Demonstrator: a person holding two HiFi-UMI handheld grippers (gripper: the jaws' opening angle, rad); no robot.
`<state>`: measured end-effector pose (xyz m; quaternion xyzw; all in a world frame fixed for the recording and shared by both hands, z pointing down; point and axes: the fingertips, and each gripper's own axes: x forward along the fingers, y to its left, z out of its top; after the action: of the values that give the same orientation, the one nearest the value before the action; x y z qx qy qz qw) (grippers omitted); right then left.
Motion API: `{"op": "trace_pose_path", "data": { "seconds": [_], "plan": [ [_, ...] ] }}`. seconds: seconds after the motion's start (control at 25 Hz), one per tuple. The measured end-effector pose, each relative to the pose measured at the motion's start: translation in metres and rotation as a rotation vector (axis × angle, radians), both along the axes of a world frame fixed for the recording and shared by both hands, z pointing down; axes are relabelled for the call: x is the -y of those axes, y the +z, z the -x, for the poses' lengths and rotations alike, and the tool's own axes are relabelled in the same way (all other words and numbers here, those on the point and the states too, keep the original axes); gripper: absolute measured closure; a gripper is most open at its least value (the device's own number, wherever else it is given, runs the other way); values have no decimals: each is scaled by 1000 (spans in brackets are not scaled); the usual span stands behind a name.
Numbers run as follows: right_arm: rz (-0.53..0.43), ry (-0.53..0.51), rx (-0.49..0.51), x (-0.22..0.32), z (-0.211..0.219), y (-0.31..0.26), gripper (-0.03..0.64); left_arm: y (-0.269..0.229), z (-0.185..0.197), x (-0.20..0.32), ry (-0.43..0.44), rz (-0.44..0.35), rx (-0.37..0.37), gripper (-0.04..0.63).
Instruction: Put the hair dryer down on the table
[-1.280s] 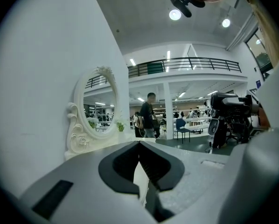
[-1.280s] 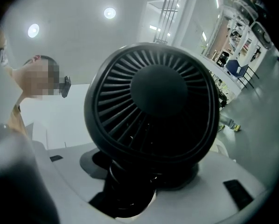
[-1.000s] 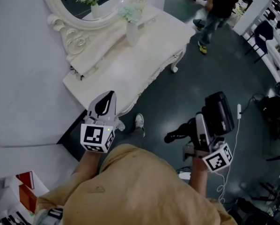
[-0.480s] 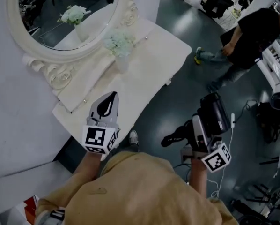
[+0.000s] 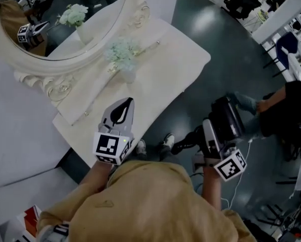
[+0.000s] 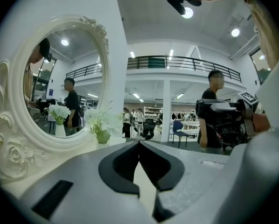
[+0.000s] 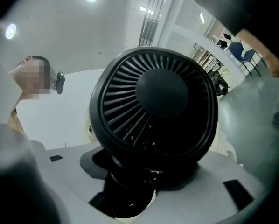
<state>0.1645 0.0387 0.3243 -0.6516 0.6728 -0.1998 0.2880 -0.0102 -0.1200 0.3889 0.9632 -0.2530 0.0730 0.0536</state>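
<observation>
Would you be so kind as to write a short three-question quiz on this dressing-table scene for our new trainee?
1. True or false: the hair dryer already rests on the table.
2. Which thing stands on the table in front of the mirror? A: a vase of flowers. B: a desk lamp. C: a laptop.
3. Fill the gap: the left gripper has its jaws ____, with nothing between them.

Key: 1 false, since the right gripper holds it above the floor, beside the table. 2 A. 3 together.
</observation>
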Motion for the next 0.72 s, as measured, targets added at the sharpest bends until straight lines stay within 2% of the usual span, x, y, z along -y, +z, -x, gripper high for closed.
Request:
{"op": "trace_pose_path", "data": {
  "seconds": [0.36, 0.72],
  "plan": [
    [33, -127, 30, 51, -72, 24, 373, -13, -63, 18, -100, -43, 41, 592],
    [87, -283, 50, 113, -98, 69, 371, -7, -81, 24, -202, -30, 59, 592]
  ]
}}
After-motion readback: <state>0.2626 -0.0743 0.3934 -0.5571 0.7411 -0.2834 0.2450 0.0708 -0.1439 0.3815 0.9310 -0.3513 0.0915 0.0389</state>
